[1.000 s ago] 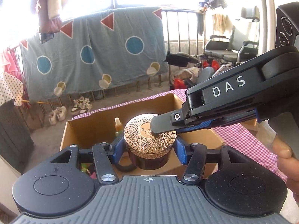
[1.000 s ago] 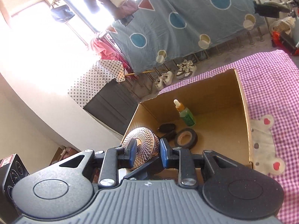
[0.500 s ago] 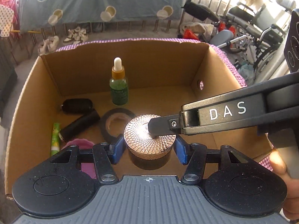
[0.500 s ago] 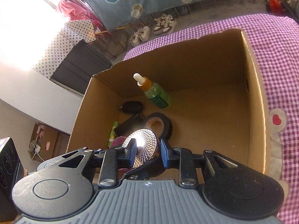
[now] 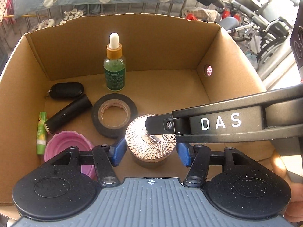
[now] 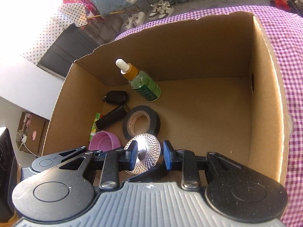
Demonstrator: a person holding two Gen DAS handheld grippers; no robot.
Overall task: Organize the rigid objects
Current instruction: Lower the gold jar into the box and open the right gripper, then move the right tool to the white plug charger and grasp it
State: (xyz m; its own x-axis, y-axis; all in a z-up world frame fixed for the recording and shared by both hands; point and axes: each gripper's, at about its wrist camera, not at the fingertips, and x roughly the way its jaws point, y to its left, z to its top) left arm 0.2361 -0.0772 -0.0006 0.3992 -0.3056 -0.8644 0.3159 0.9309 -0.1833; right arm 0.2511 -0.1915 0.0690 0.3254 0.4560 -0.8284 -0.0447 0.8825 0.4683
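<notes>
My left jaws (image 5: pixel 149 149) were opening, their blue pads just off either side of the jar (image 5: pixel 151 145), which stood on the box (image 5: pixel 151 43) floor near the front edge. My right jaws (image 6: pixel 149 155) stood partly apart, one finger lying across the jar's copper lid; I could not tell whether they pinched it. The tape (image 5: pixel 114 113) lay just behind the jar. Left of it were a black tube (image 5: pixel 68 113) and a fob (image 5: pixel 66 89). A pink lid (image 5: pixel 64 145) sat near the front left corner, with a green stick (image 5: pixel 42 132) along the left wall. A dropper bottle (image 5: pixel 114 70) stood upright by the back wall. The box rested on the bench's checked cloth (image 6: pixel 284 37).
</notes>
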